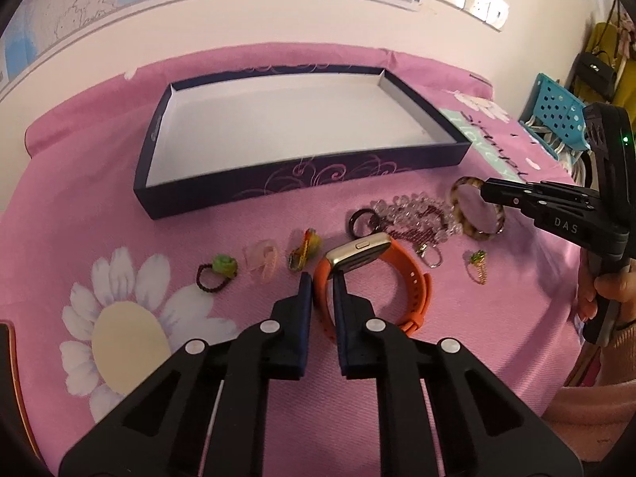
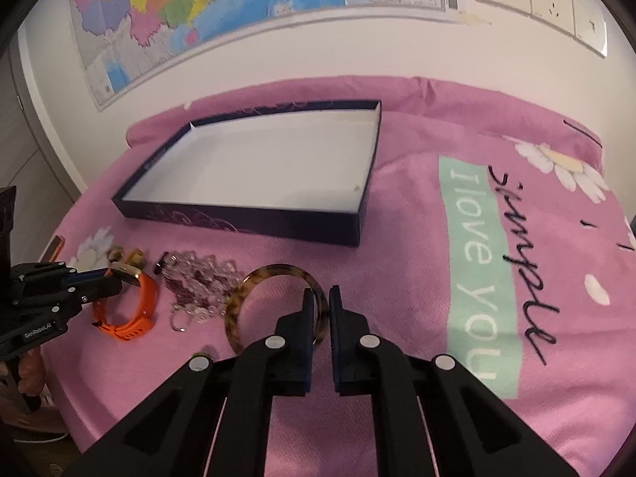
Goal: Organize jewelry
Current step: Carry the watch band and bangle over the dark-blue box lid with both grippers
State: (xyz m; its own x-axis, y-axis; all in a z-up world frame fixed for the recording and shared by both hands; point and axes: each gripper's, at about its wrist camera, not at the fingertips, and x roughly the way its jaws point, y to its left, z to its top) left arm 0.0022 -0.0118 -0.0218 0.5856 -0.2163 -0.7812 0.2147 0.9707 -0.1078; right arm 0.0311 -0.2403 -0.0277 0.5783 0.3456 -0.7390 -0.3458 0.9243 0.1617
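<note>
On the pink cloth (image 1: 99, 206), small rings (image 1: 216, 274) lie at the left. Next, the left gripper (image 1: 321, 278) is clamped on the orange watch's (image 1: 413, 282) strap. Further right, the right gripper (image 2: 321, 298) pinches the tortoiseshell bangle's (image 2: 238, 298) rim — crystal beads (image 2: 198, 278) between them, the dark tray (image 1: 254, 194) behind.

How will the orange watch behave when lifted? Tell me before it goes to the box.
The watch is gripped on its strap by the left gripper, so the gold case will probably sag or swing. The strap looks rubbery, so likely grippy, not slippery. It seems light enough for the box.
</note>
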